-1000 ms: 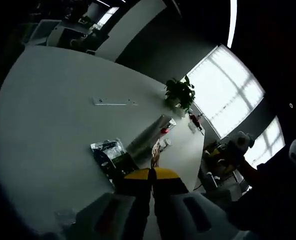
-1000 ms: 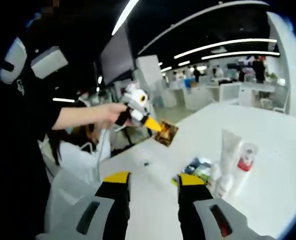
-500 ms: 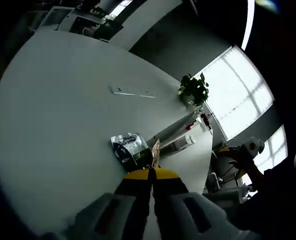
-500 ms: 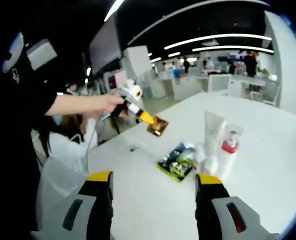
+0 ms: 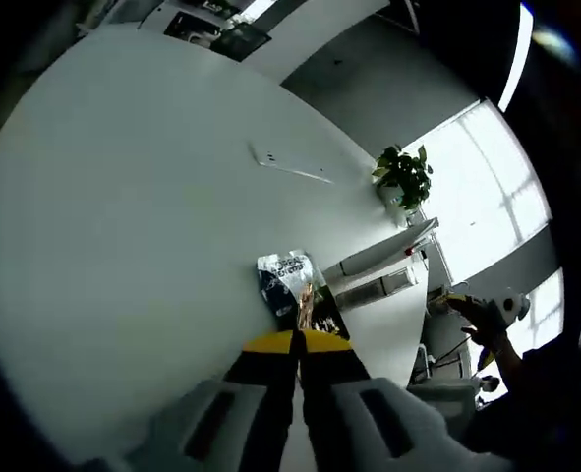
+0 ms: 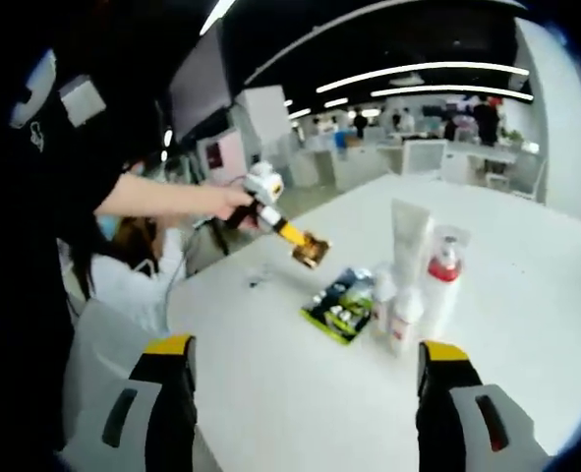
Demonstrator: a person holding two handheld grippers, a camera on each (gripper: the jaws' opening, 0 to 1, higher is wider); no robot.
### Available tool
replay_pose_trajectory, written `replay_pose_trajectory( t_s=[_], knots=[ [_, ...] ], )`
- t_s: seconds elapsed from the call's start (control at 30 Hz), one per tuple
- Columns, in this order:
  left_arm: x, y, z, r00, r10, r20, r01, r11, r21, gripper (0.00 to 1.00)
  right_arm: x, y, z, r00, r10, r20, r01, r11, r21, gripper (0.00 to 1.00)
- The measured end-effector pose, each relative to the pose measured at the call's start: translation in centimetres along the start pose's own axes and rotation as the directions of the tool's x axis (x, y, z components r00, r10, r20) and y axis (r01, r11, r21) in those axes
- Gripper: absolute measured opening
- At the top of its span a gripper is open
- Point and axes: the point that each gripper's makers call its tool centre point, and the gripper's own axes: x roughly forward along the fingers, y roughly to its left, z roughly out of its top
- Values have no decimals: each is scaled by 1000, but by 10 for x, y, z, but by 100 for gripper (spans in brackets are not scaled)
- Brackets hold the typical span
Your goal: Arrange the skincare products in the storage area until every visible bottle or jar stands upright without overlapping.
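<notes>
My left gripper [image 5: 295, 340] is shut on a small gold-brown sachet [image 5: 308, 298], held just above the white table [image 5: 123, 216]. In the right gripper view that gripper [image 6: 288, 233] reaches in from the left in a person's hand, the sachet [image 6: 311, 250] at its tip. Below it a dark green packet [image 6: 340, 306] lies flat. Beside the packet stand a white tube [image 6: 407, 237], a clear bottle with a red pump [image 6: 440, 285] and two small white bottles [image 6: 402, 321]. My right gripper [image 6: 306, 350] is wide open, nothing between its jaws, short of the group.
A potted plant [image 5: 404, 177] stands near the table's far edge by the windows. A flat white strip [image 5: 290, 165] lies on the table beyond the green packet [image 5: 288, 279]. Desks and people fill the office behind. Bare tabletop [image 6: 300, 393] spreads in front of the right gripper.
The right gripper's jaws have spread much wider. The left gripper has carried the sachet closer to the green packet. Both cameras have shifted.
</notes>
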Motion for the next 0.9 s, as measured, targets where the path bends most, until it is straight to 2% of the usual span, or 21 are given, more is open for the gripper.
replay_pose_trajectory(
  t_s=[0.43,0.9],
  knots=[
    [17,29,1,999,2,-51,-5,999,-51,0,5,-6,-11,1000,-1,-25,2,999,39,99],
    [30,34,6,998,-3,-65,-2,997,-78,0,5,-10,-19,999,0,-37,3,998,65,99]
  ],
)
